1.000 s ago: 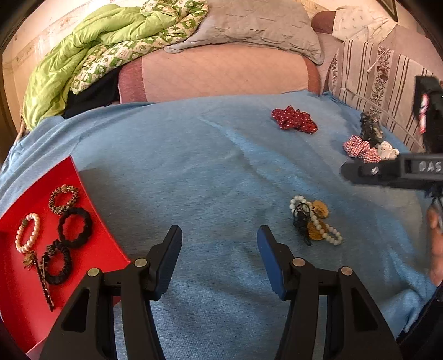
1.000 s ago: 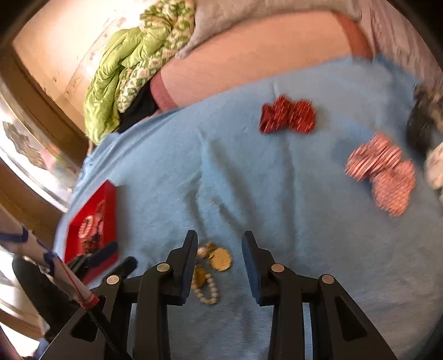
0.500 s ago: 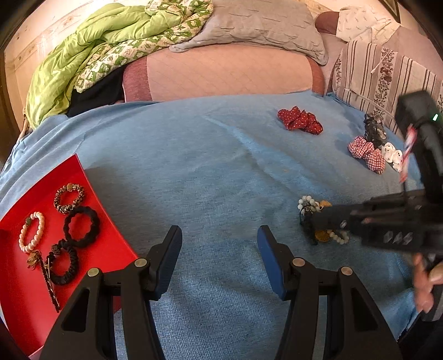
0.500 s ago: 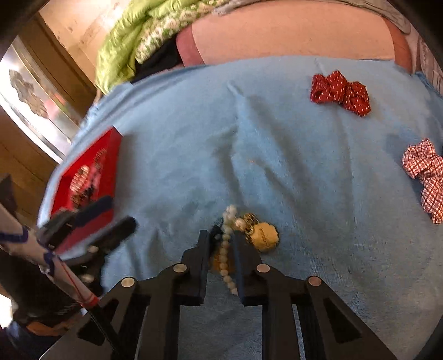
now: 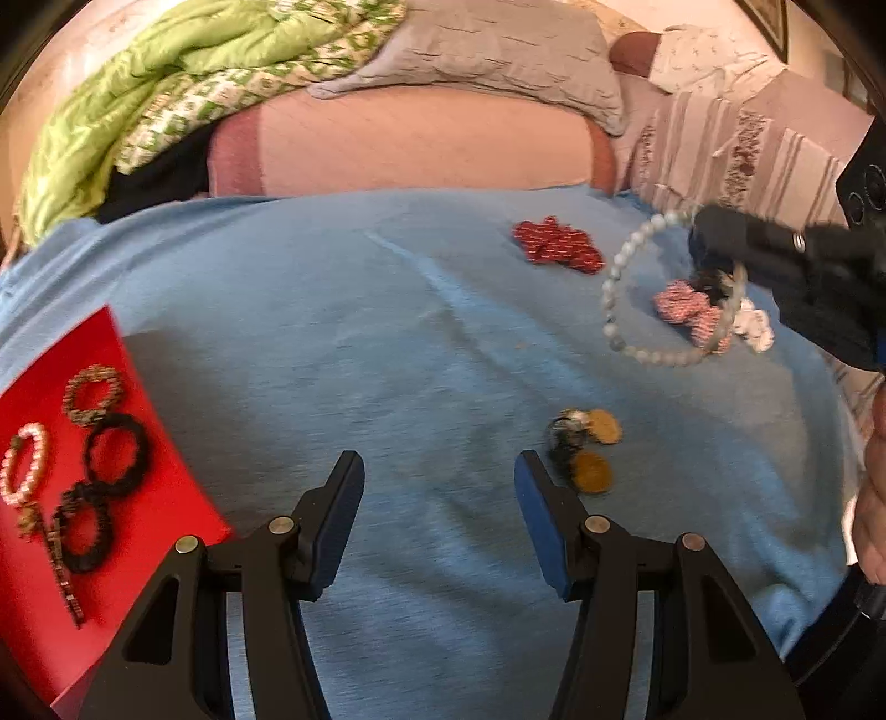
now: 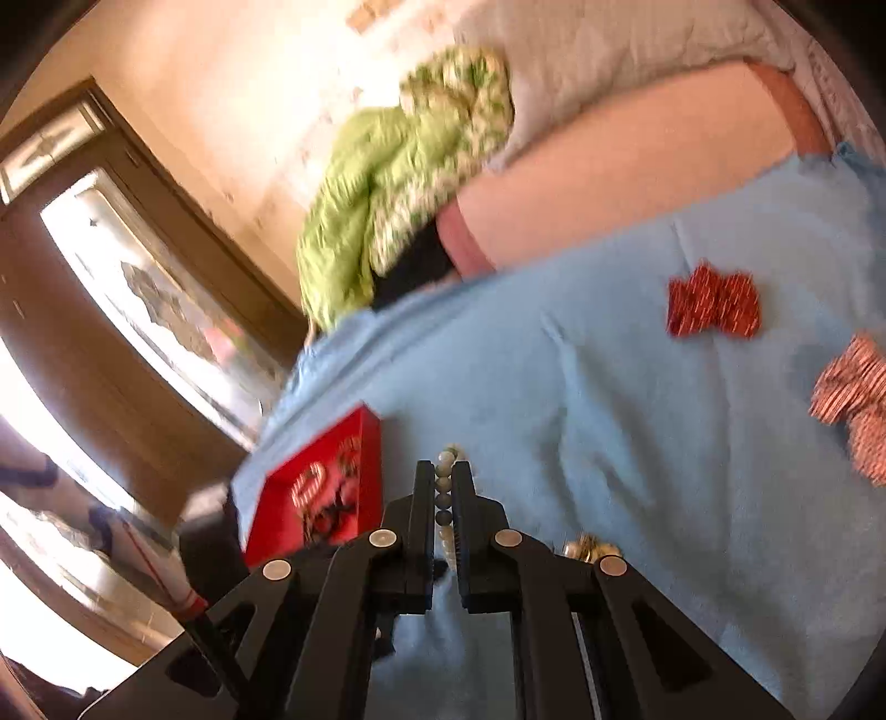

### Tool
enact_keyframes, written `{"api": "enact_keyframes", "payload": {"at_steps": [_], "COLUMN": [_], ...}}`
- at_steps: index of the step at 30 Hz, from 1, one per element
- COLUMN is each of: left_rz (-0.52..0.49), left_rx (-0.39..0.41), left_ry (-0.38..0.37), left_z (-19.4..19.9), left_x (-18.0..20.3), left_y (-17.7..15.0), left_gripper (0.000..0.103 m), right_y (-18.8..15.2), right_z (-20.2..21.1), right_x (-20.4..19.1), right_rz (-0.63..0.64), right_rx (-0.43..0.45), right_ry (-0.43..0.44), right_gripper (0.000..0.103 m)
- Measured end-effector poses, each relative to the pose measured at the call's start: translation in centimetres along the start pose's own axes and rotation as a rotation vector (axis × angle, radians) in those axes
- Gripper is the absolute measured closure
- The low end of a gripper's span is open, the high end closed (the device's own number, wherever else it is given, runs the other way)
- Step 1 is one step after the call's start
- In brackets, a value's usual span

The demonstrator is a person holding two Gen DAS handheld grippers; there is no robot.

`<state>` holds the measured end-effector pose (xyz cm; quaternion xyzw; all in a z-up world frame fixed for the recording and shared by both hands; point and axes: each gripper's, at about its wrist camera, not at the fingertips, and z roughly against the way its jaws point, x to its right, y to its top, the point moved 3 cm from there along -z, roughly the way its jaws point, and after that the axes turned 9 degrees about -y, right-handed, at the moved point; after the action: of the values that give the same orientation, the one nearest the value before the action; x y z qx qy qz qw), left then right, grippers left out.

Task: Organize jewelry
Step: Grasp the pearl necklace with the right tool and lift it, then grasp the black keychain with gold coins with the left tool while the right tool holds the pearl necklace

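Overhead, the right gripper [image 6: 443,487] has its jaws pressed together on a white bead bracelet [image 5: 626,288], having just closed on it; in the right wrist view a few beads sit pinched between the black fingers [image 6: 423,509], while in the left wrist view the rest of the loop hangs free in the air below the gripper's tip, above the blue bedspread [image 5: 387,343]; a person's hand [image 5: 872,487] shows at the right edge of that view. Below the hanging loop, a small heap of jewelry [image 5: 581,448] with two gold discs and a dark piece lies on the bedspread, just beyond the left gripper's right finger. The left gripper [image 5: 437,471] stands about half open with nothing between its jaws, hovering over bare cloth. A red tray [image 5: 138,498] rests at the left edge of the bed; it holds a pale bead bracelet [image 5: 25,465], a brown beaded bracelet [image 5: 93,394], two black bands [image 5: 116,454], and a thin dark strip. Farther back on the bedspread lie a red scrunchie [image 5: 556,246], a red checked scrunchie [image 5: 689,313] and a white one [image 5: 753,327] just beside it; a green quilt [image 5: 166,72] and grey pillow [image 5: 498,50] are piled at the head of the bed.
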<state>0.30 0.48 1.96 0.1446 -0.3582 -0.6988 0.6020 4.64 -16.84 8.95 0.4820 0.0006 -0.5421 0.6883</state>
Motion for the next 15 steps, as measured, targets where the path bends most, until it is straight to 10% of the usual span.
{"api": "enact_keyframes", "payload": {"at_steps": [15], "left_rz": [-0.073], "left_rx": [-0.095], "left_ry": [-0.080], "left_z": [-5.9], "left_x": [5.9], "left_y": [-0.4], "left_gripper": [0.041], "right_y": [0.8], "right_z": [1.1], "right_x": [1.9], "right_rz": [-0.077], "right_rx": [0.027], "right_ry": [-0.039], "right_gripper": [0.096]}}
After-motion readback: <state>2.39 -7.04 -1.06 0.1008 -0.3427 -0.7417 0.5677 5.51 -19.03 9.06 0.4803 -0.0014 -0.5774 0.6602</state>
